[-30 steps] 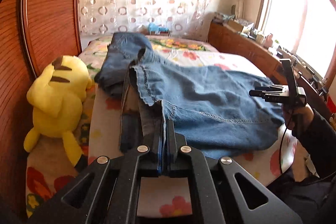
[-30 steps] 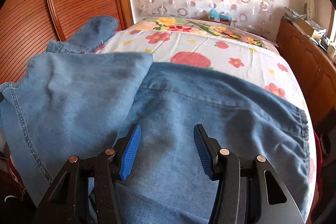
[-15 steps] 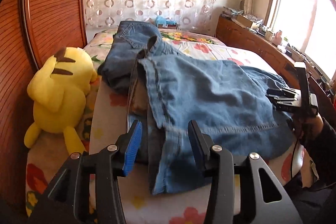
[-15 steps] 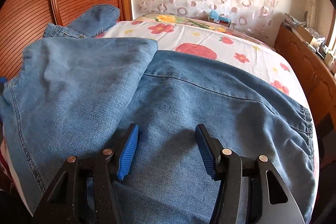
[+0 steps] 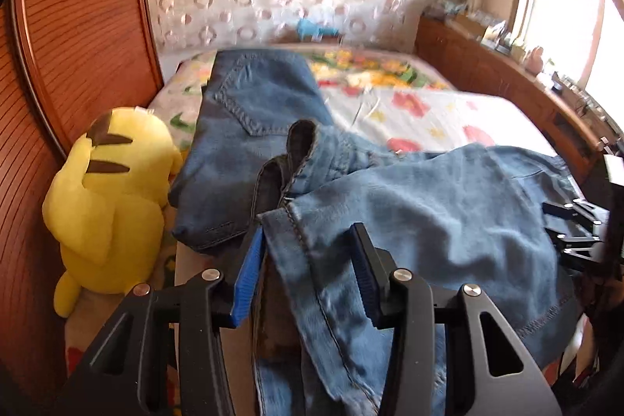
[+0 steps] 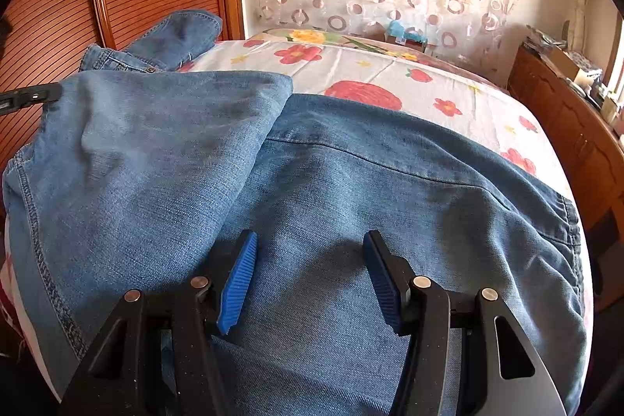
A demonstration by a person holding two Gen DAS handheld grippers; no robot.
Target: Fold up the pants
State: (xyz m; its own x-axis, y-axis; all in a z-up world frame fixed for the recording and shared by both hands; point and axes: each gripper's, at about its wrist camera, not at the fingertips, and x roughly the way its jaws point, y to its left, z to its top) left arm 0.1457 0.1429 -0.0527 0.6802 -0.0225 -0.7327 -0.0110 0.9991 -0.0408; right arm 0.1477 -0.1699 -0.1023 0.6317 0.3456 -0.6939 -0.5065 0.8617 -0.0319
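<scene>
Blue denim pants [image 5: 421, 217] lie folded over on the flowered bed, legs doubled across the seat; they fill the right wrist view [image 6: 331, 182]. My left gripper [image 5: 308, 271] is open, its jaws on either side of a hemmed leg edge, not clamping it. My right gripper [image 6: 310, 275] is open just above the denim, holding nothing. It also shows at the right edge of the left wrist view [image 5: 573, 229]. The waistband end [image 5: 253, 92] with a back pocket lies toward the headboard.
A yellow plush toy [image 5: 109, 197] sits at the bed's left edge against the wooden headboard [image 5: 70, 38]. A wooden cabinet [image 6: 573, 119] with clutter runs along the right under a window. The flowered sheet [image 6: 390, 77] shows beyond the pants.
My left gripper let go of the leg hem, opened, and moved forward over the pants. My right gripper stayed open and shifted slightly over the denim.
</scene>
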